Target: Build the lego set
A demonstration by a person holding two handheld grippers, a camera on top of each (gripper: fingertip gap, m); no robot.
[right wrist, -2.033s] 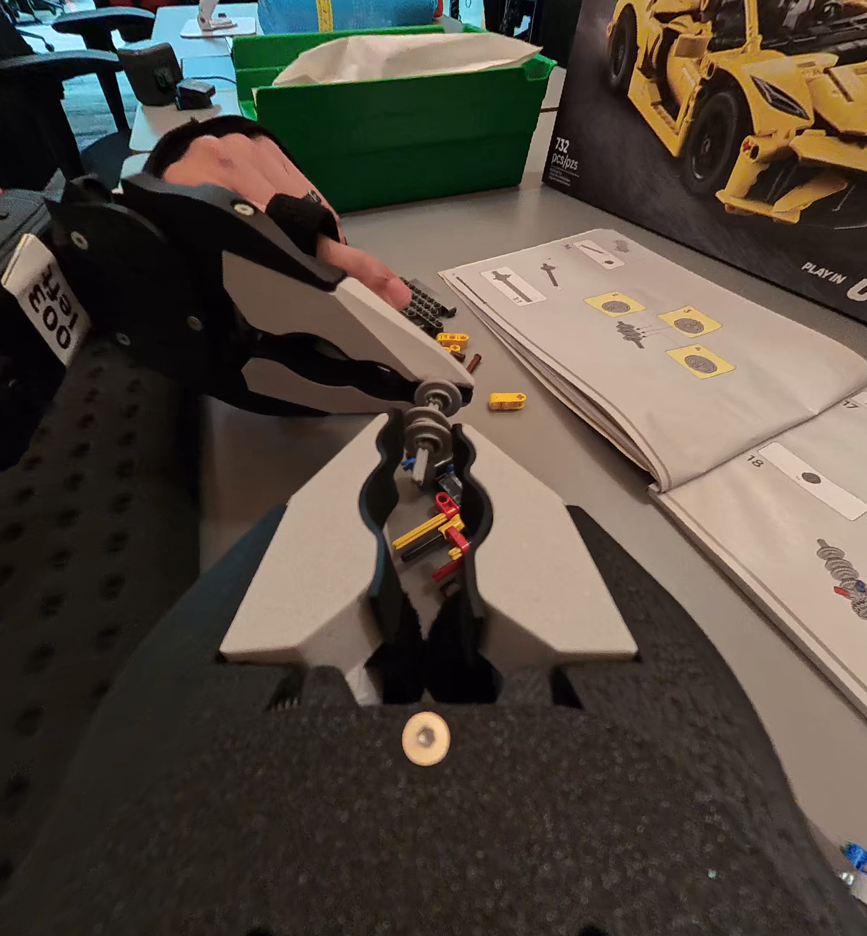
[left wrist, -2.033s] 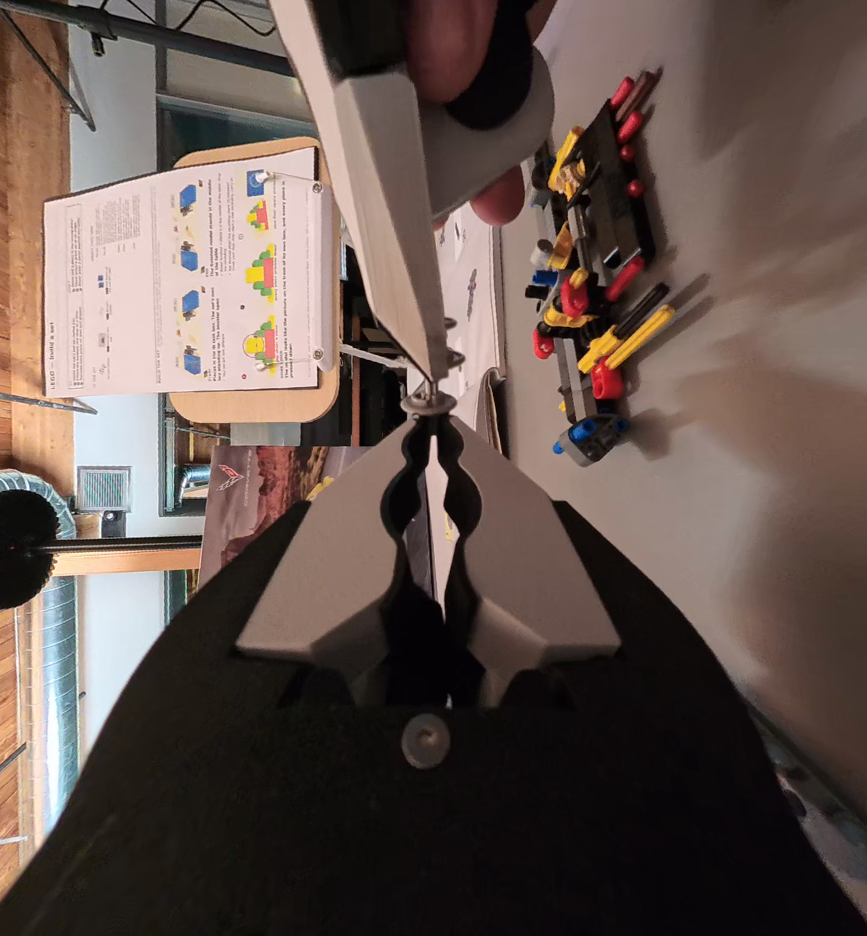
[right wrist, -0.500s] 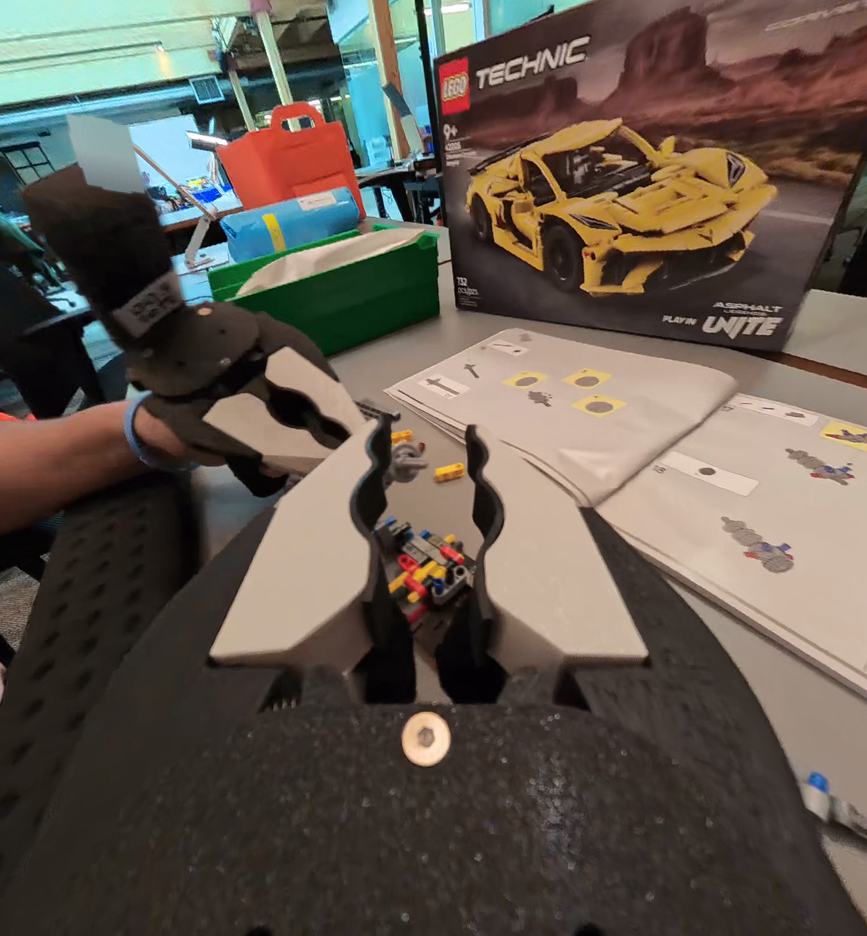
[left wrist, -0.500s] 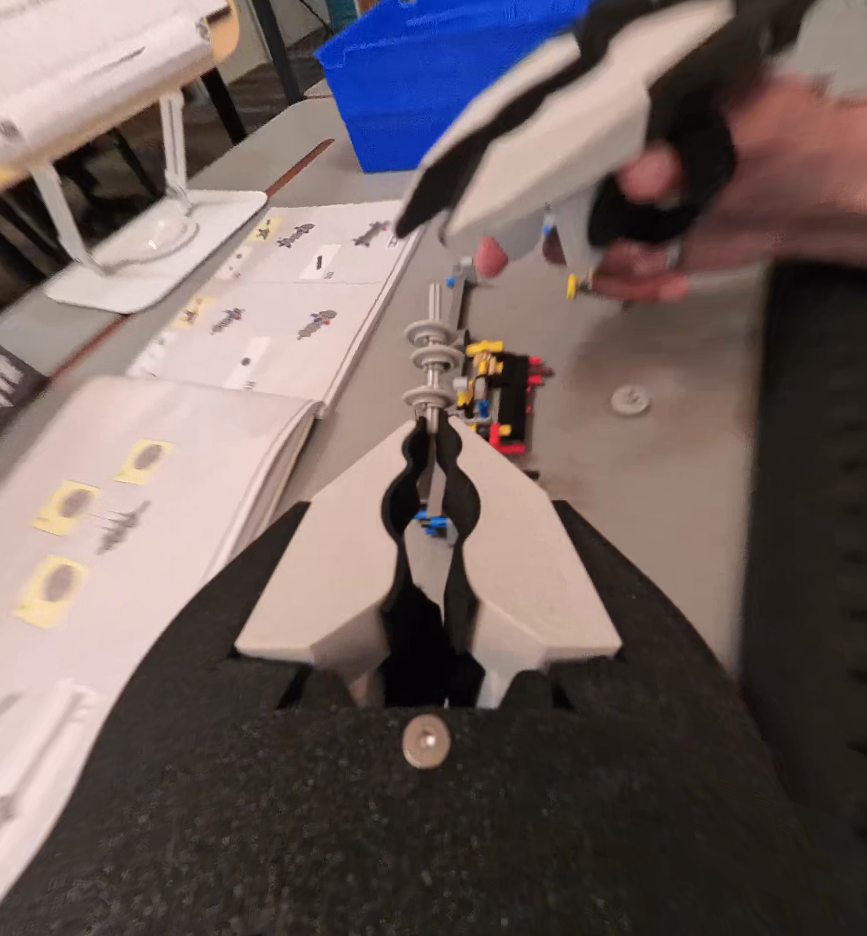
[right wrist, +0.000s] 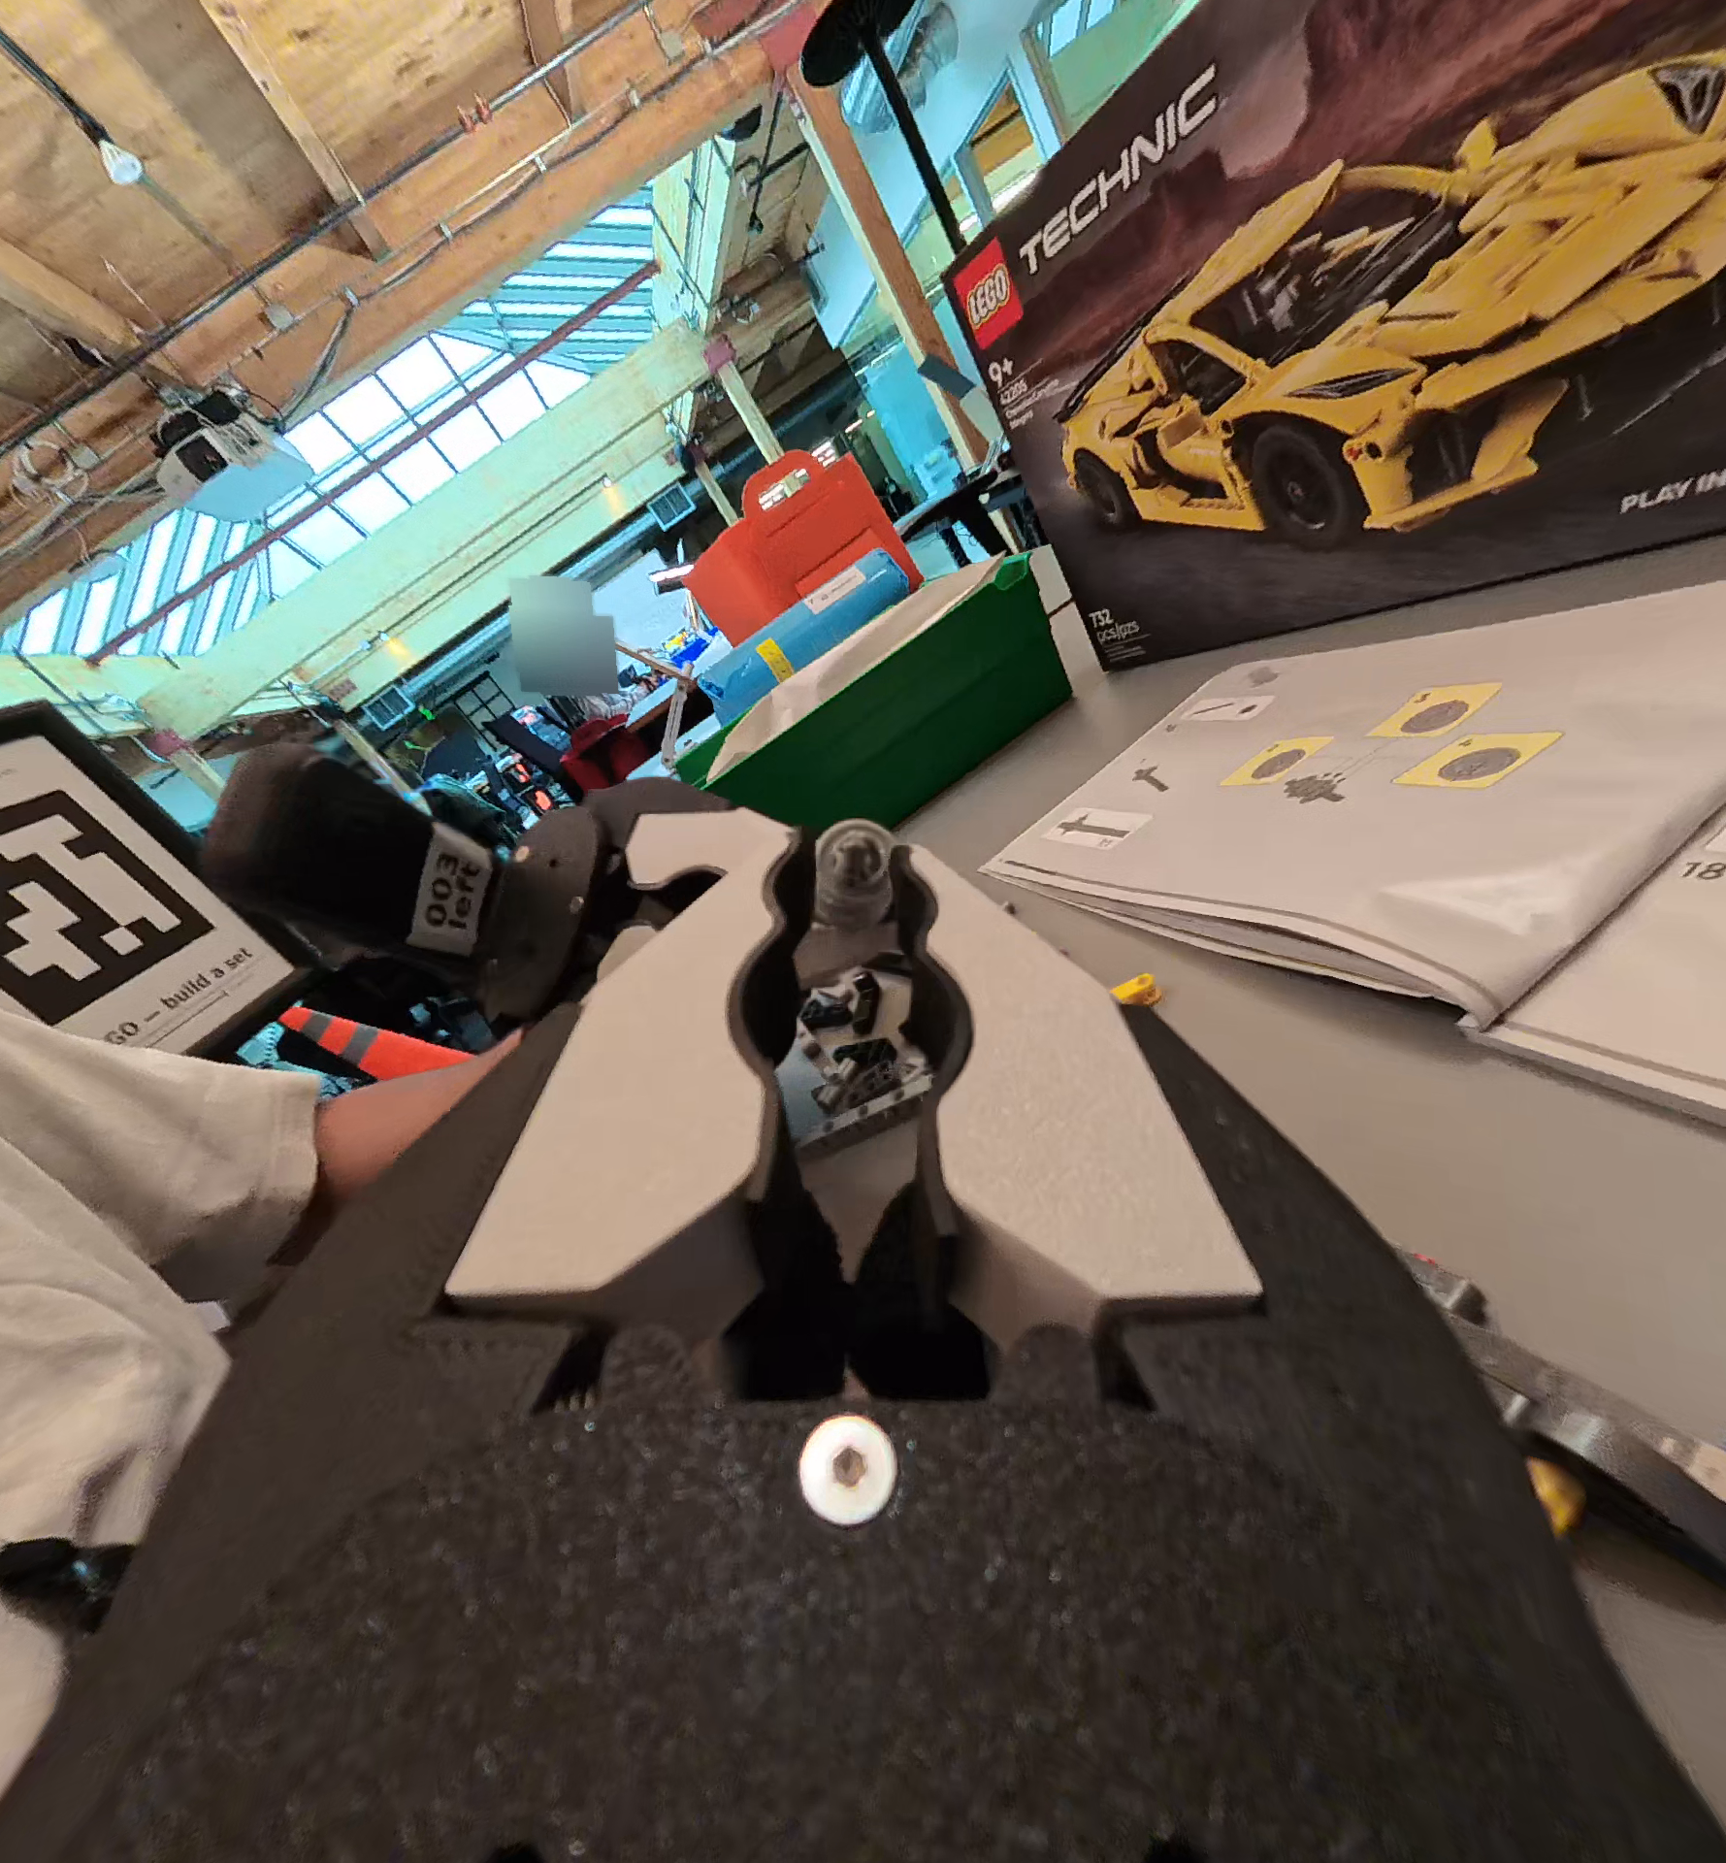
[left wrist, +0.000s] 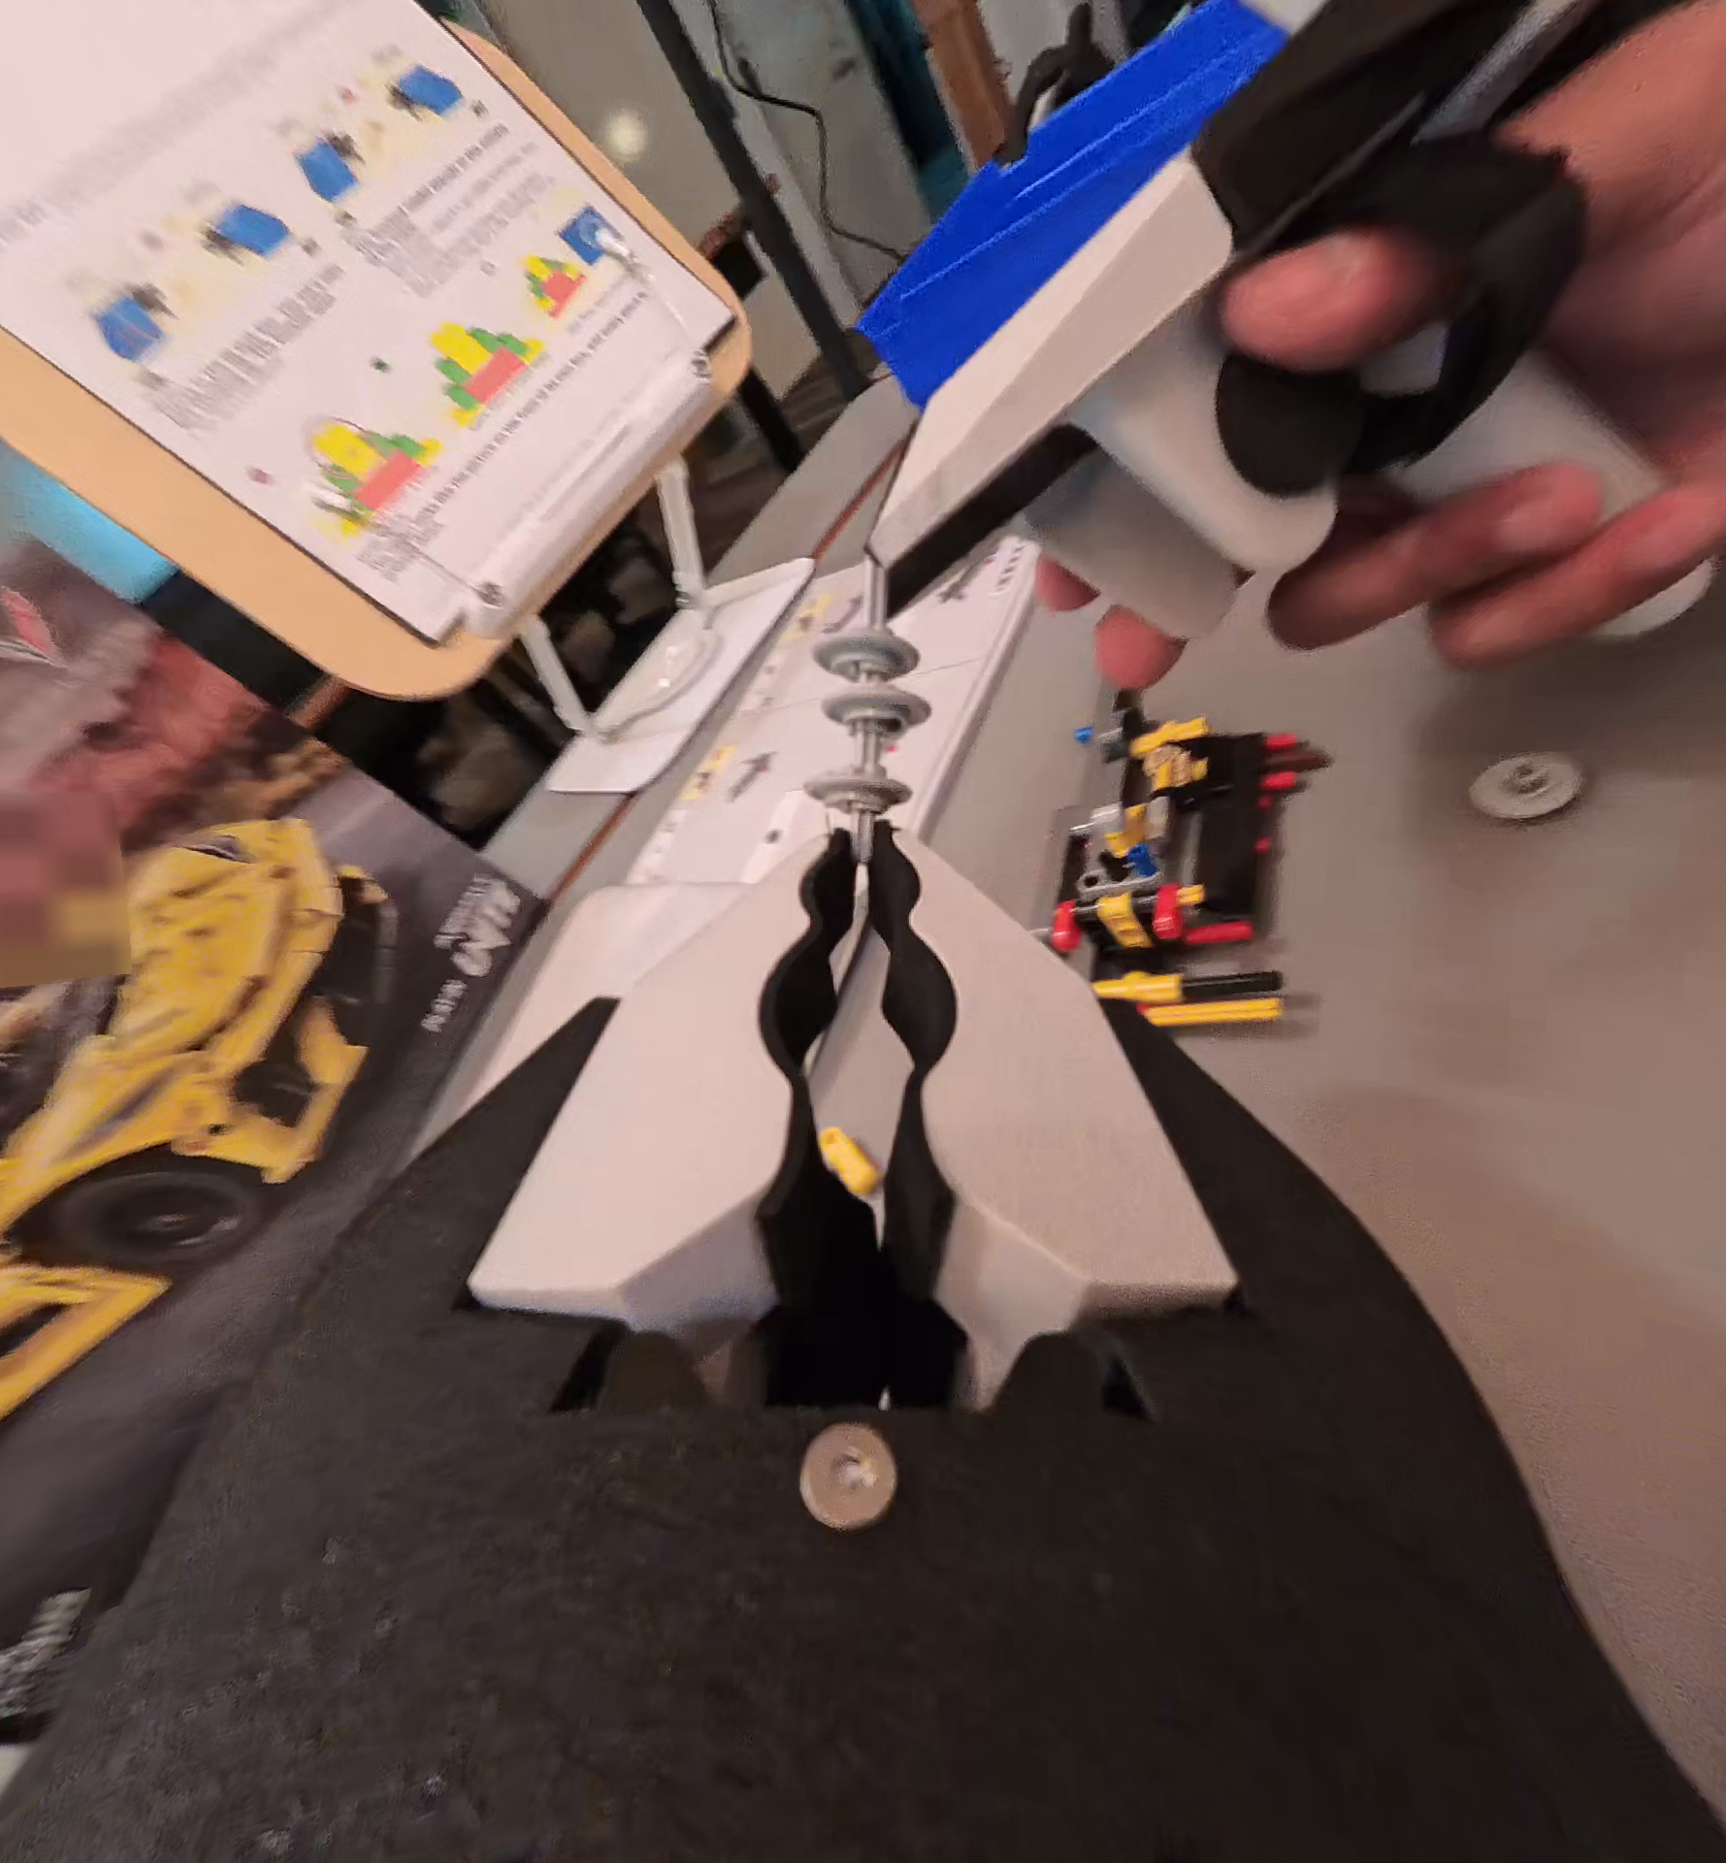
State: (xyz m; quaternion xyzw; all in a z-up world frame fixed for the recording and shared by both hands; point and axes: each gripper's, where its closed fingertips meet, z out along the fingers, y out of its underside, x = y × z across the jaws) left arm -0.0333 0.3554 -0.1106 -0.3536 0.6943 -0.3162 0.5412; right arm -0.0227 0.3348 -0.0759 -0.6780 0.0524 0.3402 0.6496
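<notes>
1. Three grey discs threaded on a thin axle [left wrist: 869, 721], held up in the air over the desk [left wrist: 1544, 1109], above the open manual [right wrist: 1443, 806].
2. Left gripper [left wrist: 864, 852] clamped shut on the near end of that axle, tips pinched tight on it.
3. Right gripper [left wrist: 884, 549] nipping the far end; seen from its own camera, the gap narrow and the disc stack [right wrist: 850, 877] sitting between the tips. Looks closed on it.
4. Probably held at both ends so the discs can't slide off while getting spaced or pushed along. Just a guess.
5. Half-built black, yellow and red chunk [left wrist: 1171, 857] parked on the desk just right of the axle, handy for the next join.
6. One loose grey disc [left wrist: 1526, 786] further right, one small yellow piece [right wrist: 1136, 990] by the manual.
7. Green bin [right wrist: 899, 726] behind with white paper or a bag in it; blue bin [left wrist: 1040, 252] at the back, contents hidden.
8. Set box [right wrist: 1393, 353] standing upright behind the manual.
</notes>
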